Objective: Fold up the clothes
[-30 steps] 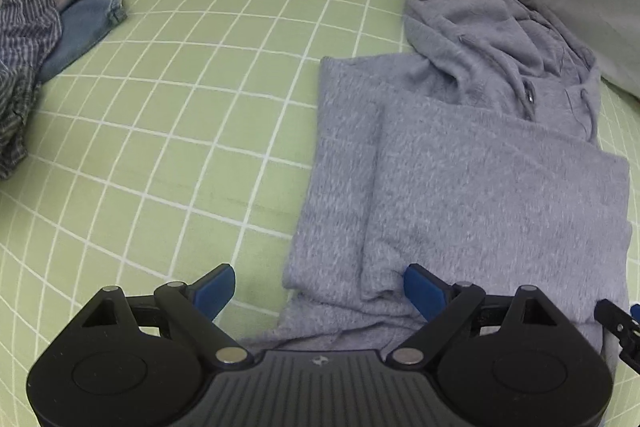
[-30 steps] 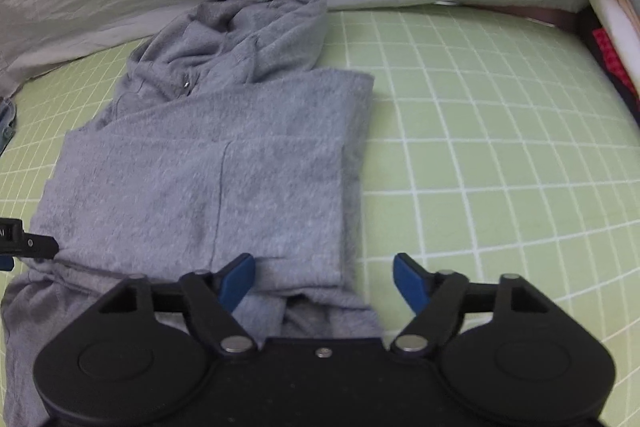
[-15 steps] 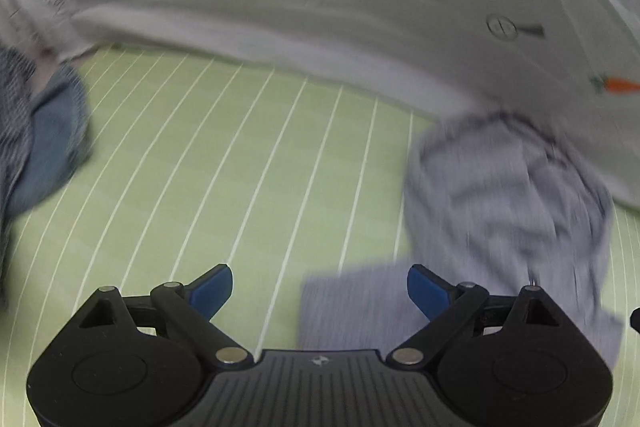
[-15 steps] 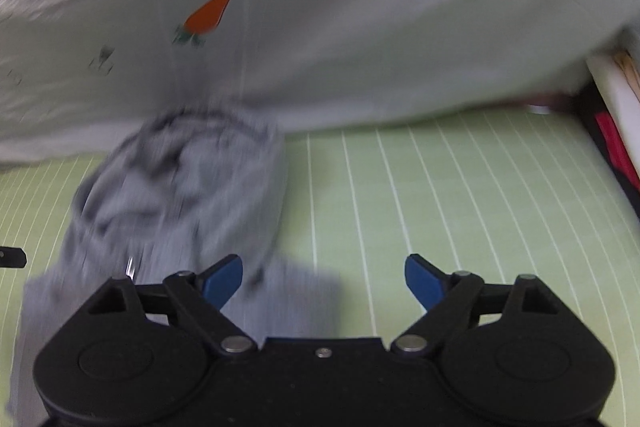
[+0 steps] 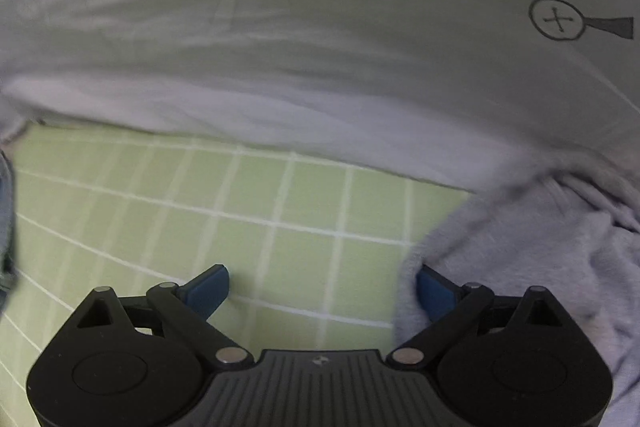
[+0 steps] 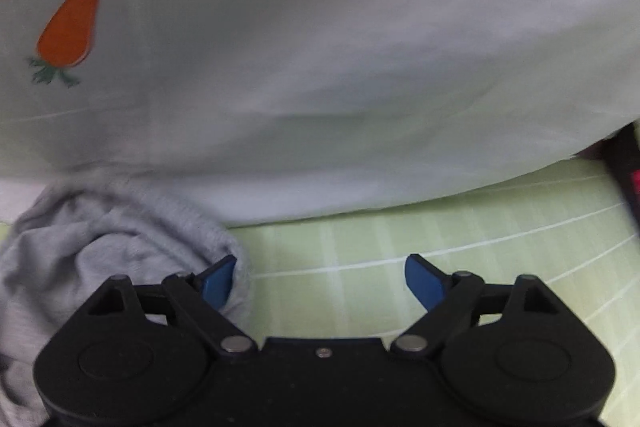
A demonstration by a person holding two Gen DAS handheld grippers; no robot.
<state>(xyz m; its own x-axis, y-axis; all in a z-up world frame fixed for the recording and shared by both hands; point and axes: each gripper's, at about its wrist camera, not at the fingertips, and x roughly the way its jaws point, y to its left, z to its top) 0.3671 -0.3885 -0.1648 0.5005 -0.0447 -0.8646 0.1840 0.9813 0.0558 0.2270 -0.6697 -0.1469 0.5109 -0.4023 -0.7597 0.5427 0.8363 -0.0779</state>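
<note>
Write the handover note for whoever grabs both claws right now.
Left claw: opening wide, nothing between the fingers; the grey hoodie's hood edge sits at one pad.
Right claw: open, empty, flanking the hood's other side.
Hoodie lies on the green checked sheet, hood toward the white bedding.
Done: neither view shows how far the body is folded.
Left: the hood is not yet folded; probably grip both edges and fold it over.

Soft, even, rather dim light; both fisheye views look motion-blurred, perhaps, with dark corners.
</note>
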